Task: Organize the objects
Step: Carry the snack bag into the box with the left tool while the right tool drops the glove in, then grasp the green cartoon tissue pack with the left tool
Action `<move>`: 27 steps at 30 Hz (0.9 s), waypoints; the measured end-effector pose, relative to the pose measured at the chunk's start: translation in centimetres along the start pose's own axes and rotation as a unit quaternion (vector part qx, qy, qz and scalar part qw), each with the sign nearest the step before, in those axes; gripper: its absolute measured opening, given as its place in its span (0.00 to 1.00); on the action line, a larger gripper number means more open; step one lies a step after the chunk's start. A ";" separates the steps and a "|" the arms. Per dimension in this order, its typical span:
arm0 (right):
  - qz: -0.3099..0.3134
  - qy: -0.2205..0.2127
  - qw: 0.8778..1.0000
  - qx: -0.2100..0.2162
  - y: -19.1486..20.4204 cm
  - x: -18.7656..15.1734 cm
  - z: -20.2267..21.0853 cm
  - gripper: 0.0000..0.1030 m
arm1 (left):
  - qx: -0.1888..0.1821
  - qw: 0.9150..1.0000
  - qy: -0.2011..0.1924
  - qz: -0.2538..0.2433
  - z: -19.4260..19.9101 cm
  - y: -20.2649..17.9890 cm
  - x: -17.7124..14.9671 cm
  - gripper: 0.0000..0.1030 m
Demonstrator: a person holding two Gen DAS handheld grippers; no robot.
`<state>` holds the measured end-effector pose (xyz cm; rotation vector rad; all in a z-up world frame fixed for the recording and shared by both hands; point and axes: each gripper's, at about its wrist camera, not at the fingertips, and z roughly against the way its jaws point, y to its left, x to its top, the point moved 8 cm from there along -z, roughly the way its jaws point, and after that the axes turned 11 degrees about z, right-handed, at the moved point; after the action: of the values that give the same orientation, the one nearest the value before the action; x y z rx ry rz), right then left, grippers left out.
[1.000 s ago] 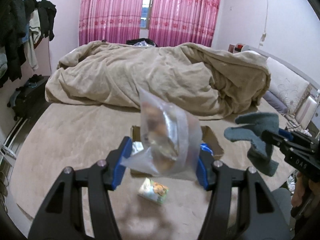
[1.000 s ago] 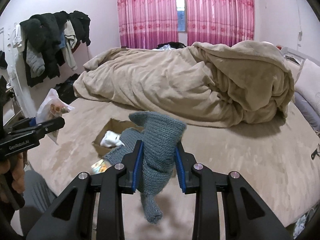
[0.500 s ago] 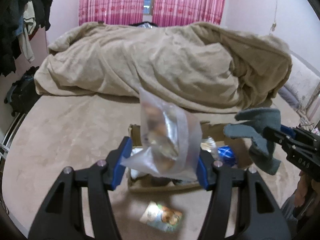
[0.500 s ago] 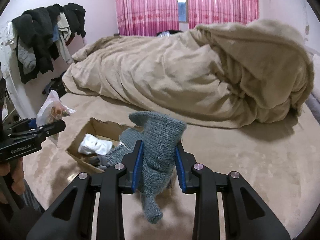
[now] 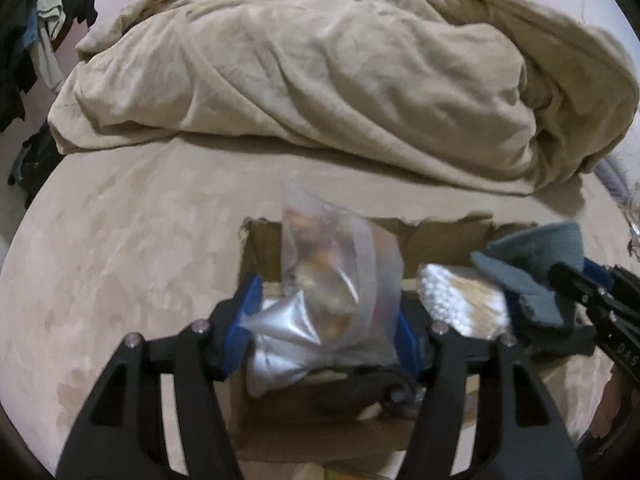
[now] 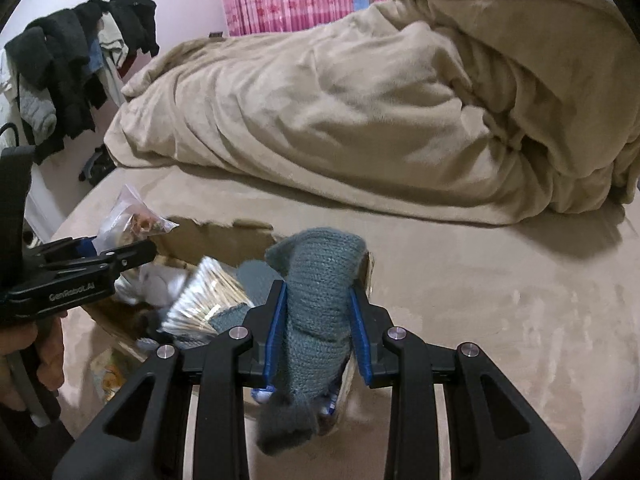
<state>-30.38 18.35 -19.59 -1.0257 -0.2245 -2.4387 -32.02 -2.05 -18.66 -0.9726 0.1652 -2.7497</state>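
Note:
My left gripper (image 5: 326, 320) is shut on a clear plastic bag of snacks (image 5: 340, 280) and holds it just above an open cardboard box (image 5: 264, 248) on the bed. The bag also shows in the right wrist view (image 6: 132, 220). My right gripper (image 6: 318, 336) is shut on a grey-blue knitted sock (image 6: 316, 304) and holds it over the box's right end (image 6: 368, 268); the sock also shows in the left wrist view (image 5: 536, 272). Inside the box lie a pack of cotton swabs (image 5: 456, 300), white items and dark items.
A heaped beige blanket (image 5: 340, 72) fills the far side of the bed. A small printed packet (image 6: 108, 372) lies on the sheet (image 6: 500, 300) by the box's near side. Clothes hang on a rack (image 6: 68, 72) at the left wall.
Both grippers have moved forward and down over the box with the bag and the sock still held. The box now fills the lower middle of both views.

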 end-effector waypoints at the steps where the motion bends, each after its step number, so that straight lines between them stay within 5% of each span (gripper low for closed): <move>1: -0.003 0.001 1.000 0.001 -0.1 -0.1 -0.1 0.32 | 0.003 1.000 -0.001 -0.007 0.1 -0.1 0.0 0.63; 4: -0.010 -0.002 1.000 -0.002 -0.1 -0.3 0.2 0.32 | -0.001 1.000 0.006 -0.014 0.4 -0.2 -0.3 0.69; 8: -0.012 -0.006 1.000 -0.015 0.0 -0.2 1.3 0.51 | -0.007 1.000 0.002 -0.030 2.0 -0.6 -0.4 0.81; 10: -0.014 -0.010 1.000 -0.018 -0.1 -0.1 2.1 0.52 | 0.006 0.999 -0.015 -0.034 3.3 -0.5 -0.2 0.87; 27: -0.025 -0.015 0.999 -0.016 3.3 -2.7 12.3 0.54 | -0.020 0.998 -0.050 -0.012 16.2 1.1 -3.3 0.87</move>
<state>-19.38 20.52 -12.94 -1.0828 -0.2257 -2.4810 -19.09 -2.86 -8.32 -1.1261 0.1952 -2.7221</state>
